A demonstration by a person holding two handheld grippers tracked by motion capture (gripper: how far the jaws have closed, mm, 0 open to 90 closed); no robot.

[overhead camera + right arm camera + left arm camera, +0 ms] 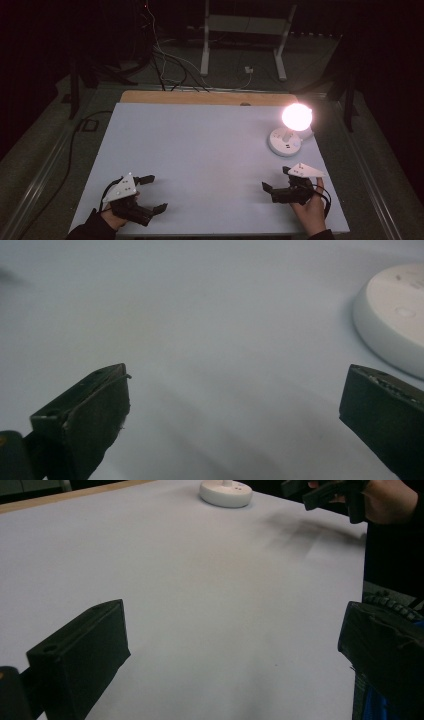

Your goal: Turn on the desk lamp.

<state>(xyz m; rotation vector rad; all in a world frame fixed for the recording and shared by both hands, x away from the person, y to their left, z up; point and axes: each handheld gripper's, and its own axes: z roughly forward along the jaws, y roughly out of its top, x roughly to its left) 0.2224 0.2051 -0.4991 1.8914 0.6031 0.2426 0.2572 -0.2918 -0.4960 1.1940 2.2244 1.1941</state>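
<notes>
White lamp (290, 135), lit, far right on pale table (200, 150). Left gripper (150, 192) spread wide, empty, near left edge. Right gripper (276, 184) likewise released, just short of lamp base. Step probably: approach. Next: advance right, likely toward base.

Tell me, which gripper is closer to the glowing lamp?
Right. The right gripper sits just in front of the lamp; the left gripper is far across the table at the near left corner.

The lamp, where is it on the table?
In the high view the lit lamp stands on the table at its far right, just beyond the right gripper, which is open and not touching it.
</notes>
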